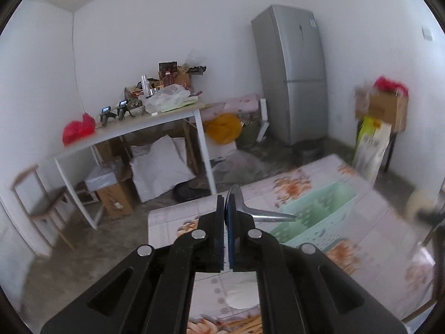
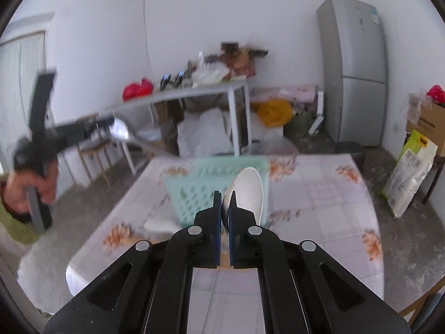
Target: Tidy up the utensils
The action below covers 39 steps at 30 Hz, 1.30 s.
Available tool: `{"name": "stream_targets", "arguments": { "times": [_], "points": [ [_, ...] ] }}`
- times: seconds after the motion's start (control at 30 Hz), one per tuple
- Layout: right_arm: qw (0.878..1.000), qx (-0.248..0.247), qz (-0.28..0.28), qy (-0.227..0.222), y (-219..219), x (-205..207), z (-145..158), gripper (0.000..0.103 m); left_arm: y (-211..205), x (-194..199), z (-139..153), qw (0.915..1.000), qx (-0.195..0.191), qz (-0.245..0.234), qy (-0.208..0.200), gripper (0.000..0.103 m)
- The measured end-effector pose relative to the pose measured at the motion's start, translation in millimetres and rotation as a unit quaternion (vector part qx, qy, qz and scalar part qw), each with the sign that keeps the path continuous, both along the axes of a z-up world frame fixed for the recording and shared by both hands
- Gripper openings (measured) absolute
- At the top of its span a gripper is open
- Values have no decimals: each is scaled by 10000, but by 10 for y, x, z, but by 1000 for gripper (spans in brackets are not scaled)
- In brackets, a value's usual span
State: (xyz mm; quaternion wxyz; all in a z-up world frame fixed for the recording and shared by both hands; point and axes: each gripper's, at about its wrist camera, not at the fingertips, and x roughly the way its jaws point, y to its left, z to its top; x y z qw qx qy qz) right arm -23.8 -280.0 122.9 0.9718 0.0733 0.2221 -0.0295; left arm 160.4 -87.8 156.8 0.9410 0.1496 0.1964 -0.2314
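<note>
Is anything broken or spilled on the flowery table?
Nothing looks broken or spilled. The left gripper holds a metal spoon by its bowl, so the handle sticks out sideways. The right gripper pinches a white spoon above the green basket.

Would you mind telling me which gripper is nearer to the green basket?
Right. The right gripper holds a white spoon just over the green basket; the left gripper, with a metal spoon, is off to its left.
</note>
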Motion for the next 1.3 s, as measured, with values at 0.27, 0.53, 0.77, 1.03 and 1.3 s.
{"name": "stream_targets", "arguments": {
  "times": [0.27, 0.53, 0.77, 1.03, 1.3],
  "points": [
    [9955, 738, 221, -556, -444, -47, 221, 3, -437, 208, -233, 9949, 972, -68, 257, 1],
    [9801, 1465, 903, -988, -693, 117, 449, 3, -633, 465, -503, 9915, 911, -70, 925, 3],
    [9668, 1780, 1314, -1275, -808, 430, 606, 3, -507, 547, -555, 9902, -104, -137, 1388, 21],
    [9533, 1998, 1700, -1498, -828, 803, 760, 3, -83, 398, -435, 9830, -1326, 123, 1264, 39],
    [9496, 1809, 2077, -1499, -737, 1179, 650, 3, 454, 132, -680, 9733, -1651, 768, 1395, 45]
  ]
}}
